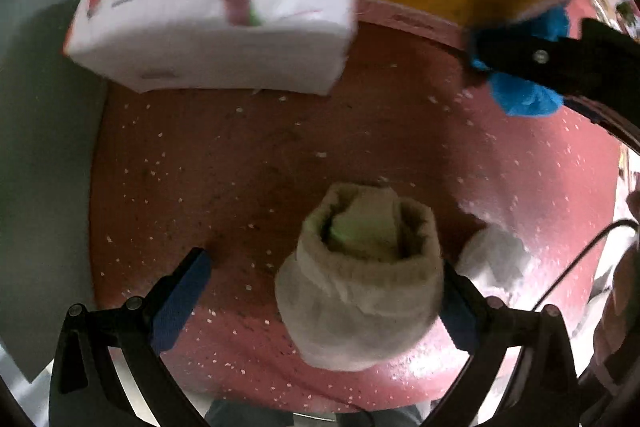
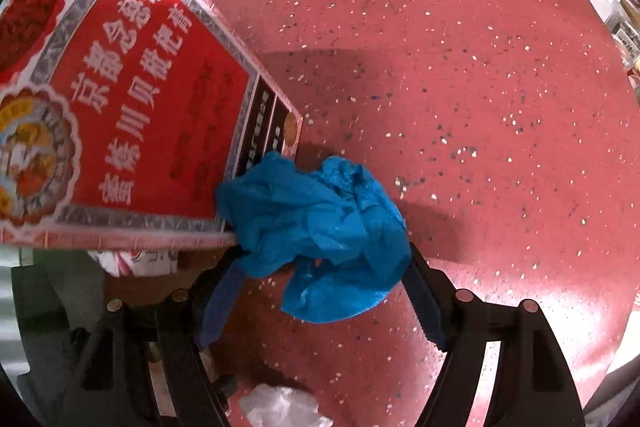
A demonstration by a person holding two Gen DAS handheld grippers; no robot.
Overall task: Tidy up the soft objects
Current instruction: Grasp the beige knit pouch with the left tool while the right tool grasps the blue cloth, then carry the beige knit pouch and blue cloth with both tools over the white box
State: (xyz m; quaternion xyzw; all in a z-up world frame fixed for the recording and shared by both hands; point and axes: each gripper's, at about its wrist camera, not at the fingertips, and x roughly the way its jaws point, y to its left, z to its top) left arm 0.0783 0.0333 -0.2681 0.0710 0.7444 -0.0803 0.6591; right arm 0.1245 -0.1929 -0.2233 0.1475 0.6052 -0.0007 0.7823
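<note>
L gripper (image 1: 320, 291) open w/ beige rolled knit sock (image 1: 360, 283) off-centre, so I risk nudging it away; R gripper (image 2: 320, 291) open, crumpled blue plastic glove (image 2: 320, 235) loose, may snag red printed carton (image 2: 132, 115).

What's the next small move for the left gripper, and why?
Probably close the left gripper on the rolled beige sock. The jaws stand open and the sock sits between them on the red floor, off-centre: against the right pad, clear of the left one, so nothing grips it yet.
</note>
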